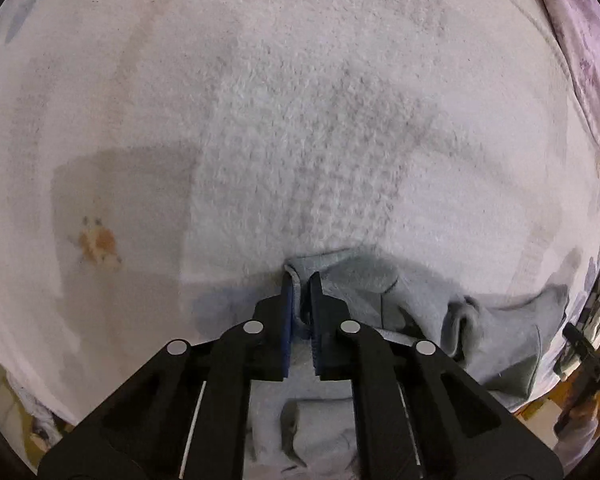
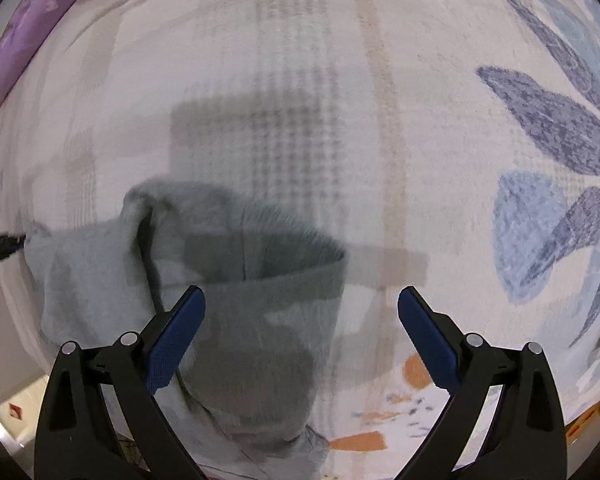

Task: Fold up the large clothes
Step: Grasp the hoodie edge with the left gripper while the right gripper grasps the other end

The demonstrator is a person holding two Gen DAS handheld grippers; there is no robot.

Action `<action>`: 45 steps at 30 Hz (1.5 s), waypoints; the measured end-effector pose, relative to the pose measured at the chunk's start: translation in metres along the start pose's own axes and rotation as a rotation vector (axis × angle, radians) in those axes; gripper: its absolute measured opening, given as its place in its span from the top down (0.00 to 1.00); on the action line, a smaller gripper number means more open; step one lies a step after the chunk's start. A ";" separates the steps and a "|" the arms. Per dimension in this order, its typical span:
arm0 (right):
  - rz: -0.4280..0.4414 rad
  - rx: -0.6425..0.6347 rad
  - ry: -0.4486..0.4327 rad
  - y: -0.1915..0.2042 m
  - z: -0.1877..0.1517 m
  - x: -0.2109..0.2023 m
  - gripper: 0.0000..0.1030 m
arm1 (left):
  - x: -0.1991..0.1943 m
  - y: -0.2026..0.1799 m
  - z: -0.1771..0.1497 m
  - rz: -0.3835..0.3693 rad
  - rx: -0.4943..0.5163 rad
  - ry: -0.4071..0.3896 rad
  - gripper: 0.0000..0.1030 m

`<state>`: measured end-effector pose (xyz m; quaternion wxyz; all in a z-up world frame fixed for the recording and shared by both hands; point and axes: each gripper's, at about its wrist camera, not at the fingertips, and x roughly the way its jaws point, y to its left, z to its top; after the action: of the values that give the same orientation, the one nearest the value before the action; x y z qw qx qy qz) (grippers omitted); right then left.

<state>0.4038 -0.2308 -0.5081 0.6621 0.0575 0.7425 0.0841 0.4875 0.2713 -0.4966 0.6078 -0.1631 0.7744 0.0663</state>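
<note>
Left gripper (image 1: 302, 280) pinched grey garment (image 1: 496, 340) edge at 6 o'clock, right gripper (image 2: 300, 300) wide open, empty; folding barely begun.

Pale patterned bedspread (image 2: 420, 120), purple blanket (image 2: 28, 32) at edge.

A patterned white blanket (image 2: 420, 120) lies beside purple bedding (image 2: 28, 32).
</note>
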 end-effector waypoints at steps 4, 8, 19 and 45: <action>0.018 -0.048 0.035 0.004 0.020 0.007 0.09 | -0.008 -0.013 -0.006 0.047 0.052 -0.018 0.95; 0.000 -0.173 0.149 0.021 0.037 0.032 0.09 | -0.020 -0.020 -0.022 0.056 0.053 -0.052 0.95; -0.102 -0.136 0.094 0.040 0.024 0.016 0.92 | -0.035 -0.037 -0.087 0.148 0.068 -0.121 0.95; -0.212 0.076 -0.307 0.066 -0.130 -0.122 0.93 | -0.103 -0.033 -0.185 0.264 0.195 -0.332 0.95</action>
<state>0.2874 -0.1967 -0.3625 0.7701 0.0160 0.6373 -0.0241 0.3496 0.2027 -0.3477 0.7256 0.0122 0.6813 0.0962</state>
